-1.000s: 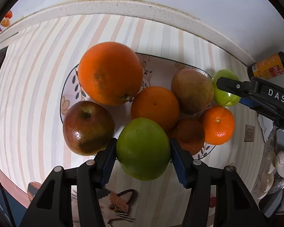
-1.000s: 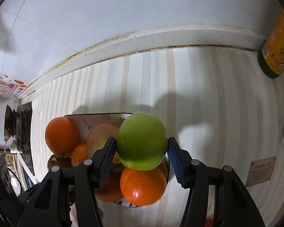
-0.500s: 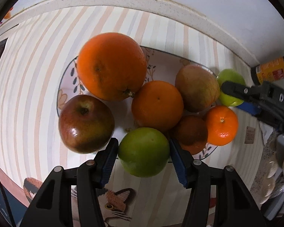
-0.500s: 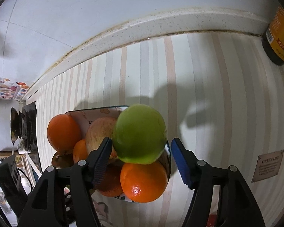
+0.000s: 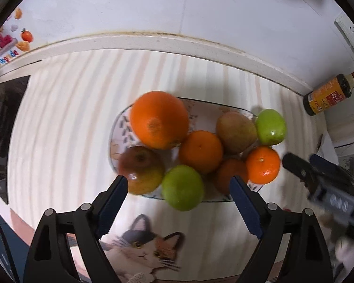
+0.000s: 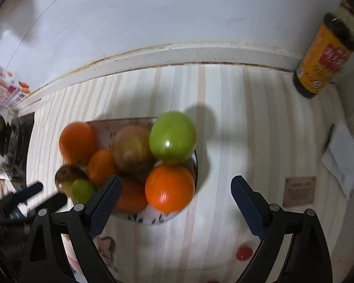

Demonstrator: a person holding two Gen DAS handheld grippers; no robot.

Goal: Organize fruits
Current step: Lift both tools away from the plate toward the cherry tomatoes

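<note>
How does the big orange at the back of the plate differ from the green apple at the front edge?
The big orange is orange and clearly the larger; the front green apple is green and smaller. The orange sits toward the plate's back, while the apple rests on its near rim, overhanging. Both are round, and no gripper touches either.

Green apples, orange oranges (striped cloth).
</note>
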